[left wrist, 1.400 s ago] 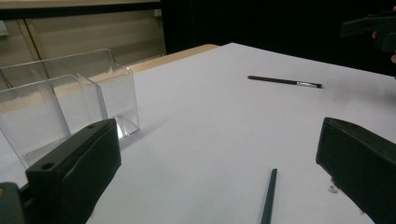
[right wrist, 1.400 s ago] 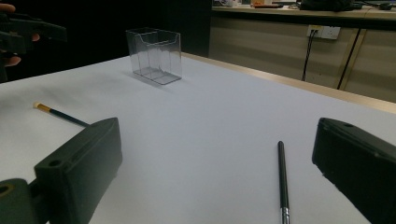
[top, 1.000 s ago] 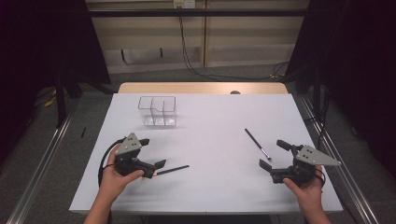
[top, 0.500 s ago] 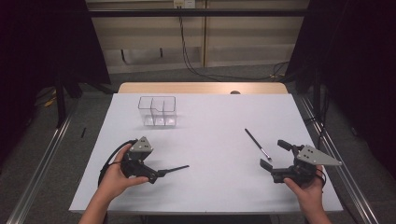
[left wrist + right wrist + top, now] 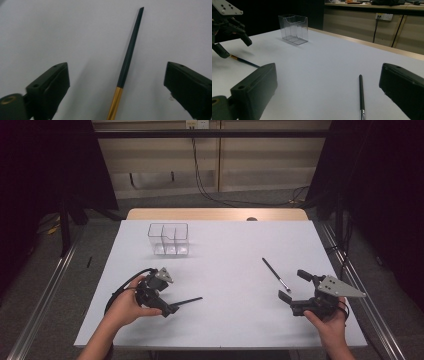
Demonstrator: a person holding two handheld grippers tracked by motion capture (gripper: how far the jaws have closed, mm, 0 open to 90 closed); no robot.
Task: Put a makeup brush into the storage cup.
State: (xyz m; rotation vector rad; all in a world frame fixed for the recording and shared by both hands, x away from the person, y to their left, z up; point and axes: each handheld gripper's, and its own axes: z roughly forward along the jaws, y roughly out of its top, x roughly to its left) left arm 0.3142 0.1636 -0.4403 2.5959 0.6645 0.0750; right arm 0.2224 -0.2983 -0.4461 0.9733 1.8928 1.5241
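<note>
Hidden: brush tip is cut off between the left gripper fingers, spread and just closing.
Right gripper: fingers spread, empty.
Surface: white, dark room behind.

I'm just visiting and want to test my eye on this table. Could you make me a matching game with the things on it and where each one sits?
Things:
1. clear plastic organizer
2. brush with gold ferrule
3. black brush
4. right gripper

Places:
A. between the left gripper's open jaws
B. far left of the table
C. near right corner, in a hand
D. lying free, right side

Pairs: 1-B, 2-A, 3-D, 4-C
</note>
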